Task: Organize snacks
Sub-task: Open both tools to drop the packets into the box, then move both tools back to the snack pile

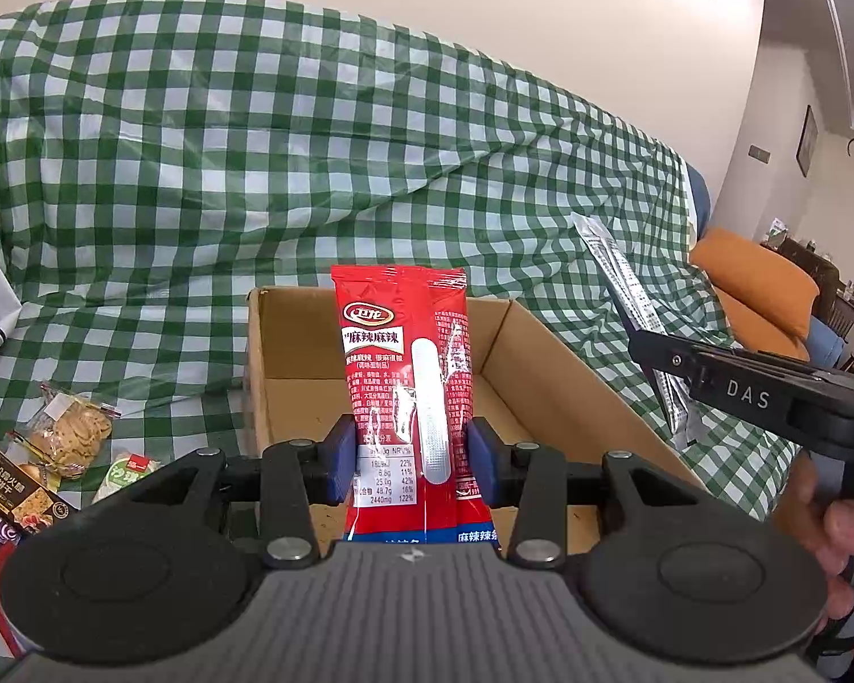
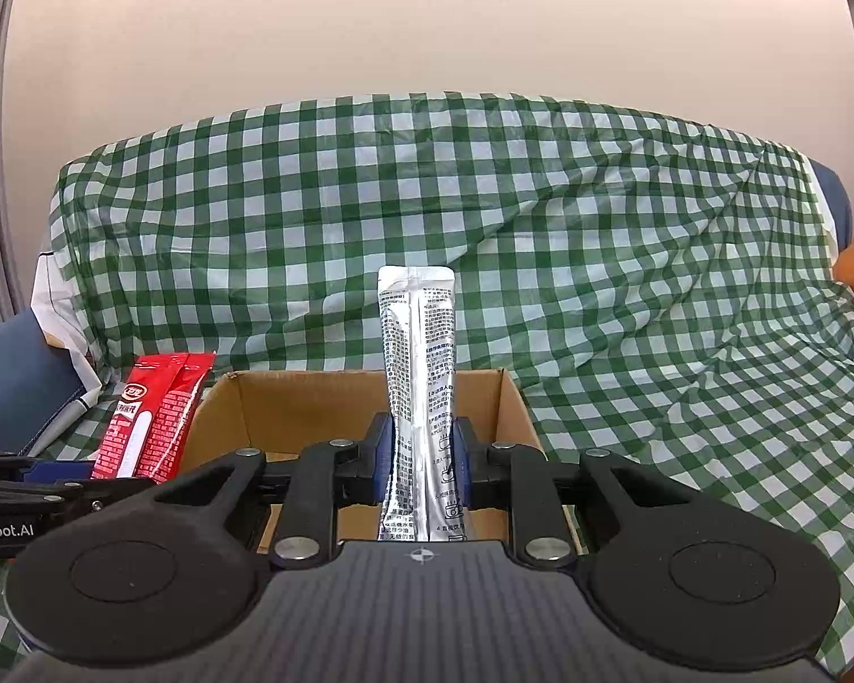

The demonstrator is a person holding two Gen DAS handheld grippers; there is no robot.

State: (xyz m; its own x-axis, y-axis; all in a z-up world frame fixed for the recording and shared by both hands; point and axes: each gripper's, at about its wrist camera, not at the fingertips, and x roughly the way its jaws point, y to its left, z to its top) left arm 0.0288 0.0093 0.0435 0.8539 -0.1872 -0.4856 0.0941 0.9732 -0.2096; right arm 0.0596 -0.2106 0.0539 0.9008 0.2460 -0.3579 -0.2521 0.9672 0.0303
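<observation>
My left gripper (image 1: 410, 458) is shut on a red snack packet (image 1: 407, 353) that stands upright between its blue pads, in front of an open cardboard box (image 1: 279, 353). My right gripper (image 2: 424, 464) is shut on a narrow silver sachet (image 2: 418, 341), held upright over the near side of the same box (image 2: 239, 404). In the left wrist view the silver sachet (image 1: 626, 296) and the right gripper's black body (image 1: 768, 398) show at the right. In the right wrist view the red packet (image 2: 154, 415) shows at the left, beside the box.
The box sits on a sofa draped in green-and-white checked cloth (image 1: 256, 142). Several loose snack packs (image 1: 57, 455) lie at the lower left of the left wrist view. An orange cushion (image 1: 768, 284) lies at the far right. A person's hand (image 1: 848, 535) holds the right gripper.
</observation>
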